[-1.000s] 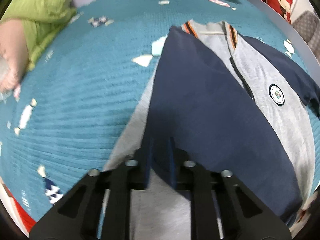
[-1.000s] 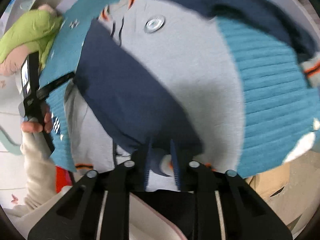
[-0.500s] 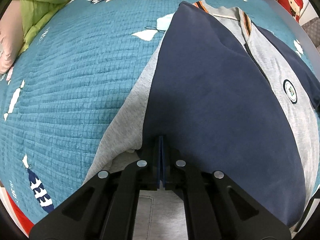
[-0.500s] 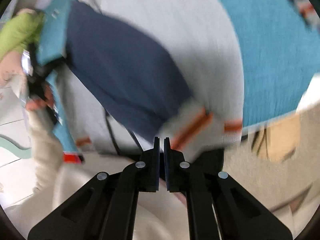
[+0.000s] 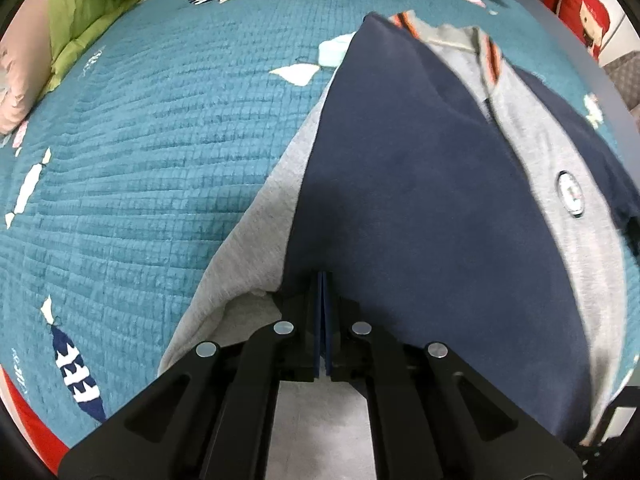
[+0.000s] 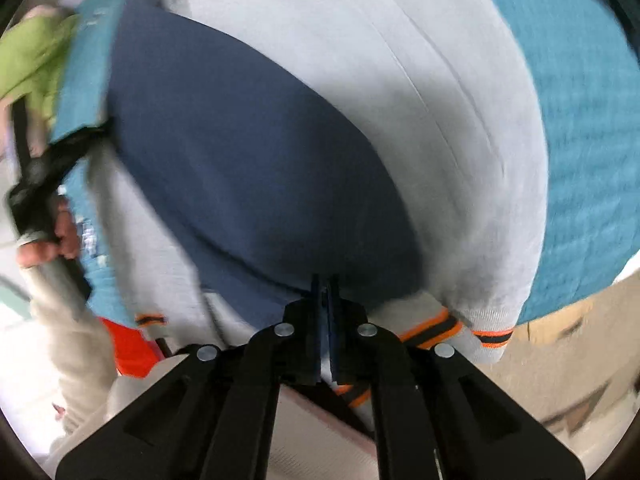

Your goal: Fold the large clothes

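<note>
A grey jacket [image 5: 532, 128] with navy sleeves, orange-striped collar and round chest badge [image 5: 570, 194] lies on a teal quilted bed [image 5: 140, 140]. One navy sleeve [image 5: 420, 184] is folded across its front. My left gripper [image 5: 322, 280] is shut at the sleeve's near edge, seemingly pinching the navy fabric. In the blurred right wrist view, my right gripper [image 6: 325, 286] is shut on the navy sleeve's [image 6: 240, 152] lower end, just above the jacket's orange-striped hem [image 6: 430, 330]. The left gripper and the hand holding it [image 6: 44, 216] show at the left there.
A green quilt [image 5: 92, 4] and a pink pillow [image 5: 10, 96] lie at the bed's far left. A red cushion [image 5: 580, 8] stands beyond the bed's far right edge. In the right wrist view the bed edge and a brown floor [image 6: 560, 360] lie at lower right.
Both grippers have closed from open onto the navy sleeve. The left gripper moved forward over the jacket. The right gripper swung down toward the hem.
</note>
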Demonstrator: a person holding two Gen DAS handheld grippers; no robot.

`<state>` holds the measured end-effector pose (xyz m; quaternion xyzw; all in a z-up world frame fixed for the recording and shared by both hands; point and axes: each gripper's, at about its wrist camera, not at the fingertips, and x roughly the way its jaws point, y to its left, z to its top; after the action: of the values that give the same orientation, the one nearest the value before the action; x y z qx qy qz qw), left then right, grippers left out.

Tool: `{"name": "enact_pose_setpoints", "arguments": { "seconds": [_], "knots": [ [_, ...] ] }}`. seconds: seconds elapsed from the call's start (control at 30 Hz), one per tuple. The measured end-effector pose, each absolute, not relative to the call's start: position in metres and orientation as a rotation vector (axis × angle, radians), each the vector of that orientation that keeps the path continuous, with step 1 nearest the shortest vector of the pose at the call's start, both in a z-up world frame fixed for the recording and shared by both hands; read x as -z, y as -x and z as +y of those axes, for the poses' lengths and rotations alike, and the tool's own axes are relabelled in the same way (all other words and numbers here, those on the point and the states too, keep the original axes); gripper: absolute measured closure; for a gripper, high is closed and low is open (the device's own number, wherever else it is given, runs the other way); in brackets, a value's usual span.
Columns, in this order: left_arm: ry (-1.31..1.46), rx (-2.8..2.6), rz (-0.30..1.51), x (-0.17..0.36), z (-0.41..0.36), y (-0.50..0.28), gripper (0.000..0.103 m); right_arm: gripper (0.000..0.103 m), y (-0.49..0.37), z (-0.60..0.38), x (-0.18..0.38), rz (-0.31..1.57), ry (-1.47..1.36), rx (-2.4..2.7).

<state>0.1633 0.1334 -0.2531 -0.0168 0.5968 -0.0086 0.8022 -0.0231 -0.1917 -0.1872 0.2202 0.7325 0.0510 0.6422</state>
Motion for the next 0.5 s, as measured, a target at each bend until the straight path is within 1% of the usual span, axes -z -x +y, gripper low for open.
{"name": "enact_pose_setpoints", "arguments": {
  "seconds": [0.1,0.2,0.33,0.43,0.5],
  "knots": [
    [0.014,0.015,1.258,0.239,0.127,-0.159,0.101,0.097,0.003,-0.183,0.171,1.573,-0.446,-0.13],
    [0.0,0.038,1.233,0.225,0.112,-0.15,0.101,0.097,-0.019,-0.175,0.174,1.54,-0.465,-0.144],
    [-0.001,0.113,1.233,0.212,0.084,-0.132,0.101,0.097,-0.039,-0.171,0.195,1.545,-0.44,-0.104],
    [0.001,0.184,1.262,0.205,0.057,-0.11,0.101,0.097,-0.045,-0.172,0.21,1.576,-0.481,-0.105],
    [0.012,0.23,1.287,0.205,0.045,-0.099,0.101,0.097,-0.046,-0.172,0.216,1.589,-0.457,-0.089]
  ]
}}
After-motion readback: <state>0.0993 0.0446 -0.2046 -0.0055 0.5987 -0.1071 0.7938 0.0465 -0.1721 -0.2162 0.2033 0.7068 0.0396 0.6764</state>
